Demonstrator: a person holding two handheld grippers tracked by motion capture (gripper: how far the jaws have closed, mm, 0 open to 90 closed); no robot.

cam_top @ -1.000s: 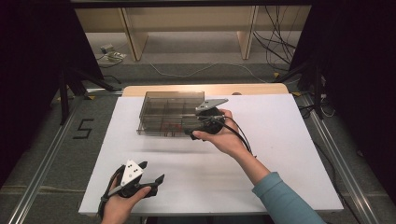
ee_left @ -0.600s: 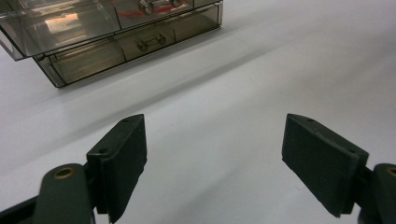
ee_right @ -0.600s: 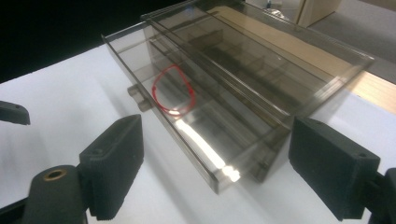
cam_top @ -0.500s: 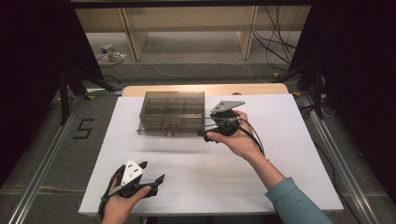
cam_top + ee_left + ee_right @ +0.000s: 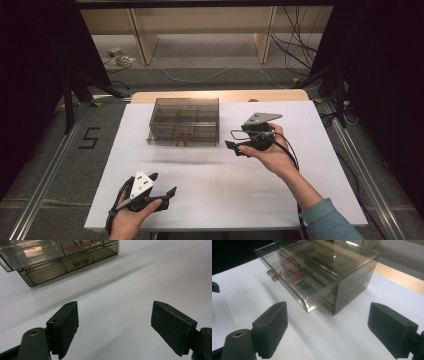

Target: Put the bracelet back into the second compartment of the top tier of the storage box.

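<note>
A smoked-plastic drawer box is seen at the upper middle of the high view, set on the white table sheet near its far edge. Its top drawer is shown pulled out in the right gripper view, jutting toward the lower left of that frame, and a red ring is seen lying inside it. In the left gripper view the box is placed in the upper left corner, where small drawer handles are made out on its front.

The right gripper is held just right of the box in the high view, at the frame's centre right, apart from the box and pointed toward it. Its jaws have just been opening and are seen spread wide, with nothing clasped between them; only bare sheet is framed between the two black pads in its own view.

The left gripper is held low at the bottom left of the high view, well apart from the box, resting in the person's hand just above the sheet. Its jaws are likewise released and empty, with bare white sheet lying between the pads.
</note>
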